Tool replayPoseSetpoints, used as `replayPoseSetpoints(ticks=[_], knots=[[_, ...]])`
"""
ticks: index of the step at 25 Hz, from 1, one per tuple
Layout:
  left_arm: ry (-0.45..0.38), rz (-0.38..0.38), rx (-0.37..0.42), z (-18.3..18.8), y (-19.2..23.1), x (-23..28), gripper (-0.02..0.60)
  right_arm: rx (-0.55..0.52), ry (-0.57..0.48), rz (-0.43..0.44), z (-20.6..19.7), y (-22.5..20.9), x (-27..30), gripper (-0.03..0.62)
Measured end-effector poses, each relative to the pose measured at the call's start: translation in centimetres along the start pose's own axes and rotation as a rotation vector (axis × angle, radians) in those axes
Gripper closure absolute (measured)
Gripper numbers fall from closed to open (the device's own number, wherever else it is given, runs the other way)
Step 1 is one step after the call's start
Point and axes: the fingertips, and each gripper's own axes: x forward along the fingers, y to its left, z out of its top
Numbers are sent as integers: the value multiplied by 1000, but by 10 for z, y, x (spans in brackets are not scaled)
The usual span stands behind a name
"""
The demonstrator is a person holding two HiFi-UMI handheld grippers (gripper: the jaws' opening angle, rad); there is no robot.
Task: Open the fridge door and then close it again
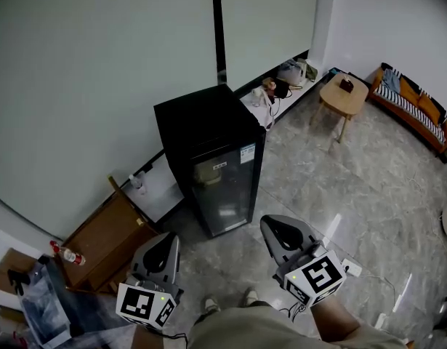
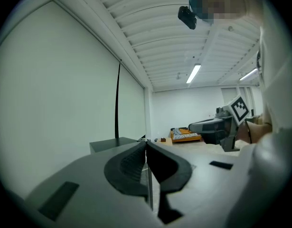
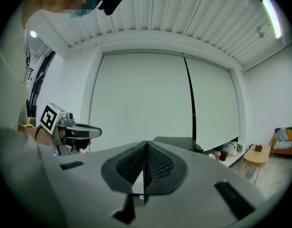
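Your left gripper (image 1: 167,240) and right gripper (image 1: 271,225) sit clamped shut, empty, well short of the closed fridge (image 1: 201,118) ahead. Step closer, part 1 pair of jaws, hook the door (image 1: 224,189) by its edge.

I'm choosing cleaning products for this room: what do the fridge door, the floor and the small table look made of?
Fridge door: probably dark glass in a black frame, glossy; it shows reflections.
Floor: polished grey stone or marble-look tile; veining and light glare.
Table: pale wood, apparently matte; even tan colour, no shine.
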Motion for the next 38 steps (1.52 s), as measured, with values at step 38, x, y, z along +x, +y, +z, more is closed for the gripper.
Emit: replayPoseSetpoints(ticks=[38], knots=[[-12,-19,33,-10,150,135,353,-85,13,100,24,11,182,597]])
